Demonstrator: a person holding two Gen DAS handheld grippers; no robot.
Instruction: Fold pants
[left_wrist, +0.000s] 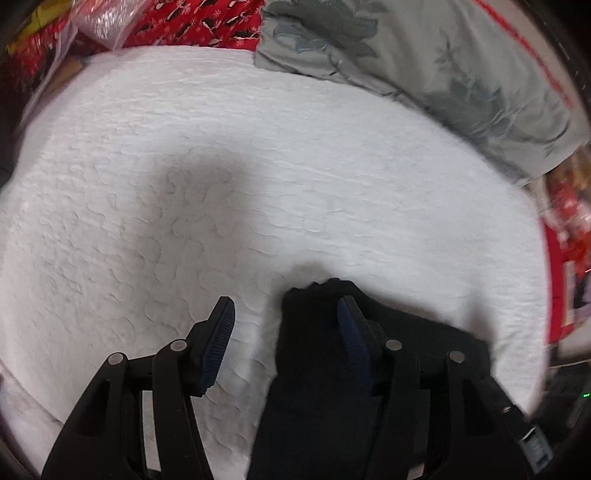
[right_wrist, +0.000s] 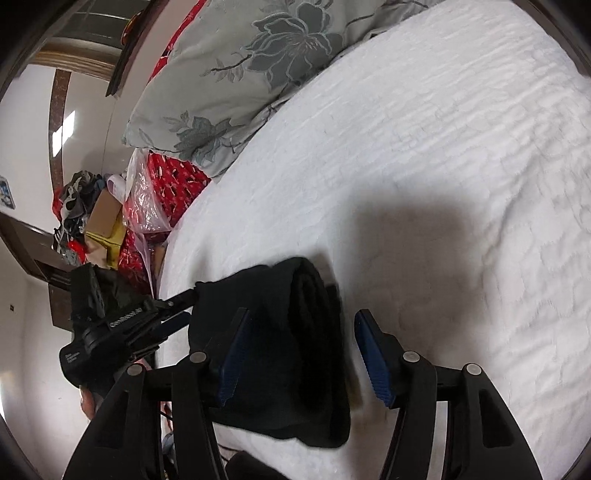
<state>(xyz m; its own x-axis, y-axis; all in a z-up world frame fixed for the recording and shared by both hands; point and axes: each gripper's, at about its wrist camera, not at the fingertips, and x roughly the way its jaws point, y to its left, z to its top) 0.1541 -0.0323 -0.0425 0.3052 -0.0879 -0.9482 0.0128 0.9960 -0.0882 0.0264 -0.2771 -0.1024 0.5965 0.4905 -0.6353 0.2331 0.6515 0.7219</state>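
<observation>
The black pants (right_wrist: 306, 291) lie folded into a thick bundle on the white quilted bed cover (right_wrist: 443, 177). My right gripper (right_wrist: 304, 350) is open and straddles the bundle; its left pad is against the cloth and its right pad stands apart from it. In the left wrist view the pants (left_wrist: 314, 391) fill the lower middle. My left gripper (left_wrist: 286, 325) is open there, with the right finger over the black cloth and the left pad clear above the white cover (left_wrist: 258, 155). From the right wrist view, the left gripper (right_wrist: 184, 308) reaches the bundle's left edge.
A grey floral pillow (left_wrist: 424, 66) (right_wrist: 240, 74) lies along the far side of the bed. Red patterned fabric (left_wrist: 192, 22), plastic bags (right_wrist: 147, 210) and a cardboard box (right_wrist: 105, 210) pile up beyond the bed's edge.
</observation>
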